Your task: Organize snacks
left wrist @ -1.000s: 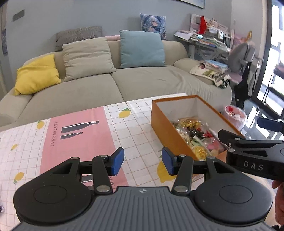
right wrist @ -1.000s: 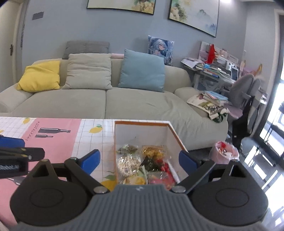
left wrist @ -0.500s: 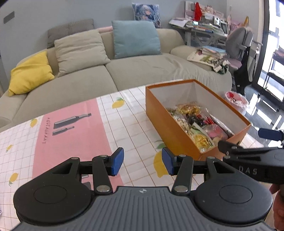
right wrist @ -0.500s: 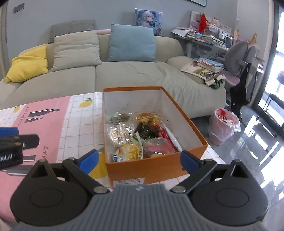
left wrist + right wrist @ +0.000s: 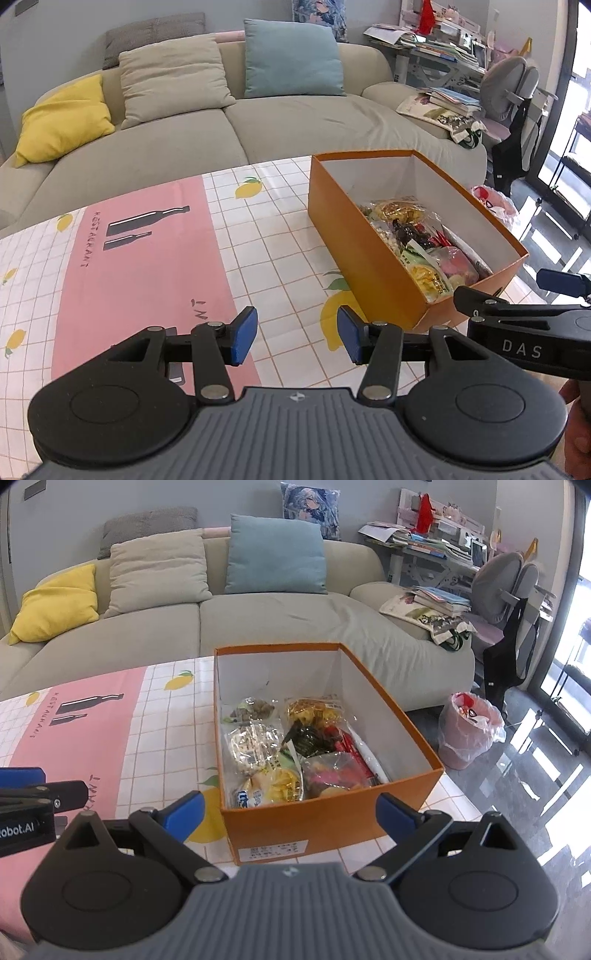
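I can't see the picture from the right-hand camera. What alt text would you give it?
An open orange box of bagged snacks sits on a pink-and-white checked tablecloth, framed by the right gripper with its blue-padded jaws wide open and empty. Behind is a beige sofa with cushions.

My left gripper [image 5: 297, 341] is all matte black plastic: ribbed grey-black housing with a tiny logo, two round discs on either side, linkage arms pinned with silver screws, blue pads [image 5: 243, 334] on the fingertips. My right gripper [image 5: 290, 818] is the same build, same blue pads [image 5: 184, 814]. White "DAS" lettering shows on its side, "obot.AI" on the other one's. Bit of bare skin from my right hand [image 5: 578, 435] at the edge.
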`<state>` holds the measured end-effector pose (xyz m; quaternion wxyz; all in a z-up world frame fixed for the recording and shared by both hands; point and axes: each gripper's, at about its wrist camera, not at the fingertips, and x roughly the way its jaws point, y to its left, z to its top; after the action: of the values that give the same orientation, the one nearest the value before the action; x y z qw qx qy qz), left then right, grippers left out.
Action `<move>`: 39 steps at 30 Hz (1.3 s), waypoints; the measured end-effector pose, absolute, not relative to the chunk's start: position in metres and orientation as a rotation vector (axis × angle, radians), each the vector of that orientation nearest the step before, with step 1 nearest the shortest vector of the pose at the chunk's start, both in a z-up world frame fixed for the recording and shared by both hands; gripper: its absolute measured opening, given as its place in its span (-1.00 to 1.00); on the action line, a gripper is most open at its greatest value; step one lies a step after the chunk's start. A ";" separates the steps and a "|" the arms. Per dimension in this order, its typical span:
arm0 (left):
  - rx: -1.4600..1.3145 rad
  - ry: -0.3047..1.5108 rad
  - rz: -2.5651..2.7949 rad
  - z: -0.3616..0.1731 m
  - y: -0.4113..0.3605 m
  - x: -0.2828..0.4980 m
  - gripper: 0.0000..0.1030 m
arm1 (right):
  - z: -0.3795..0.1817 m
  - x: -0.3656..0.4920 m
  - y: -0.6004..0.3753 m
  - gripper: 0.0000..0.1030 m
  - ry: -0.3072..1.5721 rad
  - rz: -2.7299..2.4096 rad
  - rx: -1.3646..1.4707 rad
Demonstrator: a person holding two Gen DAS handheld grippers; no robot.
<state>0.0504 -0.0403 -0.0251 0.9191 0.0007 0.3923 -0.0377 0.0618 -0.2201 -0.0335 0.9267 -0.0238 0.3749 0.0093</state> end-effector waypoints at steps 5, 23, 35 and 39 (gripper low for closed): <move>-0.012 0.800 -0.067 -0.021 -0.033 0.049 0.15 | -0.031 0.060 -0.214 0.88 0.766 0.034 -0.060; -0.021 0.806 -0.064 -0.022 -0.031 0.046 0.15 | -0.024 0.057 -0.208 0.89 0.748 0.043 -0.090; -0.022 0.805 -0.063 -0.022 -0.031 0.044 0.16 | -0.023 0.054 -0.206 0.90 0.743 0.046 -0.100; -0.023 0.806 -0.061 -0.022 -0.031 0.043 0.16 | -0.023 0.053 -0.207 0.90 0.742 0.047 -0.102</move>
<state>0.0435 -0.0308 -0.0219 0.9194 -0.0111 0.3919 -0.0299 0.0535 -0.2066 -0.0226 0.9305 -0.0500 0.3622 0.0229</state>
